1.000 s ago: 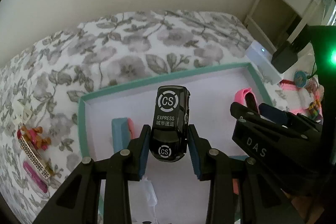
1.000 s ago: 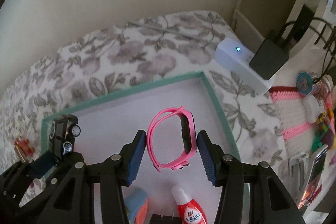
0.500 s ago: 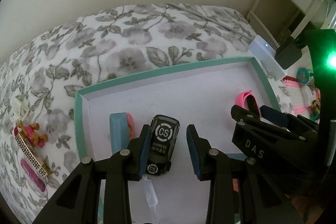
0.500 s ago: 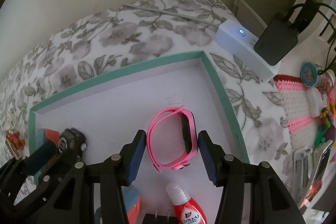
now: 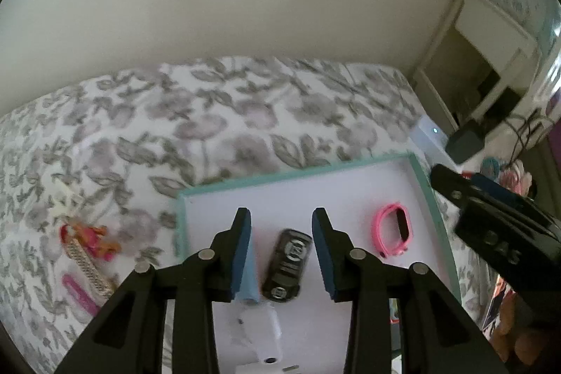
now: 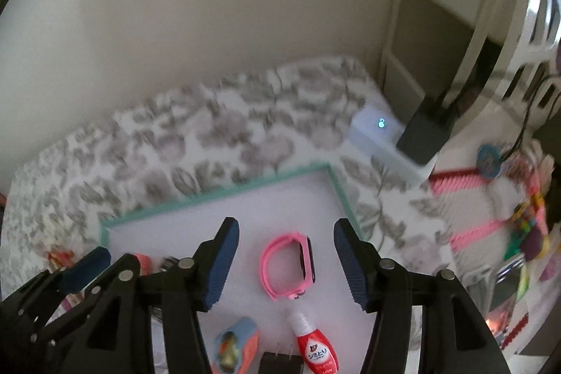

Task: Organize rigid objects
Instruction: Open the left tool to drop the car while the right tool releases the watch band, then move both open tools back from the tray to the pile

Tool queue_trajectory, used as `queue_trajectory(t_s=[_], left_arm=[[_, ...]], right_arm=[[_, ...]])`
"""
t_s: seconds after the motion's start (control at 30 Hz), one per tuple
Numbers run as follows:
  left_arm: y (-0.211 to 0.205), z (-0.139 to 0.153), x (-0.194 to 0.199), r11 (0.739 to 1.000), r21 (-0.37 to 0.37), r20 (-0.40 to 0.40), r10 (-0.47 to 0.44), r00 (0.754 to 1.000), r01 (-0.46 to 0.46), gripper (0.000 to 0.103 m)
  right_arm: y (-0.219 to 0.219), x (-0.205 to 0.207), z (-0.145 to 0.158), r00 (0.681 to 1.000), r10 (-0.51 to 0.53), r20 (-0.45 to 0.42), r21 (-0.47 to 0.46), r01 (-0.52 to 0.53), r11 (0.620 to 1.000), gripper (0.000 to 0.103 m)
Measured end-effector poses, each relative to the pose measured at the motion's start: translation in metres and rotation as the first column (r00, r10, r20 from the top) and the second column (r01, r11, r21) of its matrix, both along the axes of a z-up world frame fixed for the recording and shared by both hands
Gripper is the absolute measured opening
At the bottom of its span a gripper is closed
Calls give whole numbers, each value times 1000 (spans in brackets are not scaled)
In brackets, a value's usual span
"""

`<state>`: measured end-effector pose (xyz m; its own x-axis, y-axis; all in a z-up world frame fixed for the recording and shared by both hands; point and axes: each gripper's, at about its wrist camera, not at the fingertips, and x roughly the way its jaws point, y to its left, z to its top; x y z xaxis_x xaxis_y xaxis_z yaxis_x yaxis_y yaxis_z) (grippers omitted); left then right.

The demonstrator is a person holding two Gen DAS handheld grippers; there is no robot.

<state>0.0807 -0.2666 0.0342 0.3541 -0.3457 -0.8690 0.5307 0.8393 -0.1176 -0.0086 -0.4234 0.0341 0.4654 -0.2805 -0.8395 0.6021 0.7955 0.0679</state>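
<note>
Both hand-held grippers hang above the tray [image 5: 441, 233], a shallow white box lid with a teal rim that lies on the flowered bed [image 5: 224, 114]. Left hand-held gripper [image 5: 282, 249]: jaws have just been opening and stand part-way apart, nothing pressed; the toy car [image 5: 287, 265] lies on the tray floor below and between them, clear of both pads. Right hand-held gripper [image 6: 285, 263]: jaws also just opened further, fairly wide, empty; the pink band [image 6: 289, 263] lies flat on the tray floor between them, touching neither pad. Both things look delivered. Other tray contents: a blue block [image 5: 249, 283] just left of the car, a white adapter [image 5: 261, 335] nearer the camera, a red bottle [image 6: 317, 351] near the band. Still outside the tray, on the bed to the left: a pink-orange toy [image 5: 93, 239] against a beaded strip [image 5: 86, 267], and a pink clip [image 5: 79, 302] nearer the camera. These lie left of the left gripper, well apart from the right one, so the left hand is the nearer, in my judgement. The strip and clip both run long-axis diagonally, far-left to near-right; a grasp across the short side would need the wrist rolled to suit. Motion blur softens detail there.
</note>
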Motion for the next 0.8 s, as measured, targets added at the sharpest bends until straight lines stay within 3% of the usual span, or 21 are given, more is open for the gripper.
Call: queue_trajectory(t_s=[0.1, 0.37, 0.47, 0.53, 0.7, 0.8], left_arm=[[12, 8, 8, 999, 6, 31, 45, 998, -45, 57], [58, -7, 45, 974, 111, 47, 193, 980, -197, 62], [77, -11, 51, 964, 128, 50, 228, 972, -232, 70], [90, -14, 58, 955, 140, 53, 258, 965, -263, 80], [133, -19, 75, 926, 163, 36, 341, 939, -342, 83], [166, -18, 84, 893, 175, 59, 411, 910, -415, 92]], right_arm=[[8, 1, 17, 1000, 13, 23, -42, -12, 999, 63], [39, 25, 2, 994, 109, -25, -34, -110, 993, 69], [51, 35, -7, 989, 142, -36, -20, -143, 990, 76], [57, 39, -10, 987, 158, -36, -8, -158, 987, 78], [76, 51, -10, 982, 190, -14, 23, -189, 982, 80], [97, 62, -10, 972, 236, -11, 16, -236, 972, 87]])
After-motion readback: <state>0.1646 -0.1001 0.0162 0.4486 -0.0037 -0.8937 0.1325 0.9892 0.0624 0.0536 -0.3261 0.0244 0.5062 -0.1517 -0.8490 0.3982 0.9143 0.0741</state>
